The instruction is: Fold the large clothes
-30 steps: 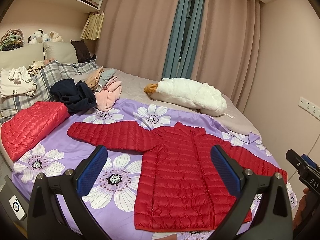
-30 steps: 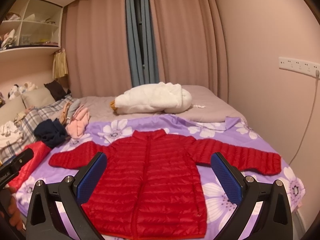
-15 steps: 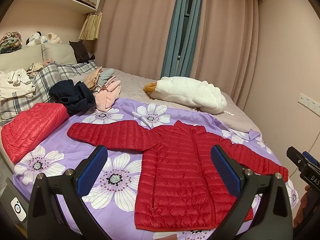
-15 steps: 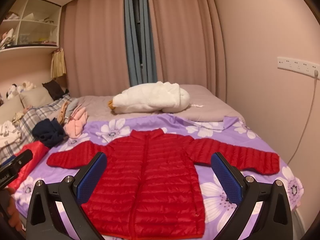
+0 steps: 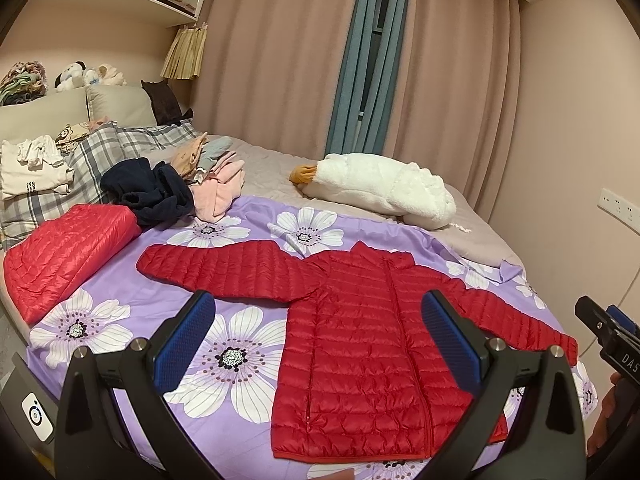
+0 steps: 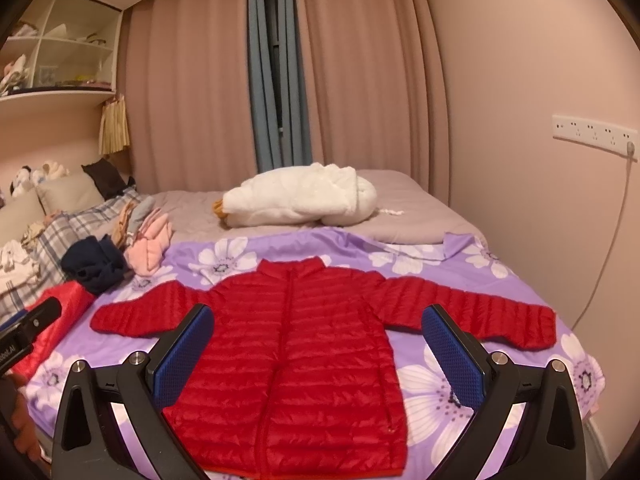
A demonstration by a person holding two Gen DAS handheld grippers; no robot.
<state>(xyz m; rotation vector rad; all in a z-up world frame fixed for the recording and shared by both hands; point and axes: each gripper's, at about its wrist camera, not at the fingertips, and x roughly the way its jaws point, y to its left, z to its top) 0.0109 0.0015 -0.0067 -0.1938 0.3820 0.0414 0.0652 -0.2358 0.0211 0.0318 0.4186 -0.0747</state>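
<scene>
Both my grippers are up over the bed's near edge — left gripper [image 5: 316, 332] and right gripper [image 6: 318, 334] spread wide, holding nothing. Just past them the red puffer jacket [image 5: 360, 332] lies flat on the purple flowered sheet [image 5: 224, 356], zipped, sleeves out to both sides. Further back there's a white fleece [image 5: 384, 192] — pink curtains [image 6: 188, 92] behind it.

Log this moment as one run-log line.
stage: pre-fold | red puffer jacket: flat, sleeves spread on floral sheet | left gripper: open, empty | right gripper: open, empty
</scene>
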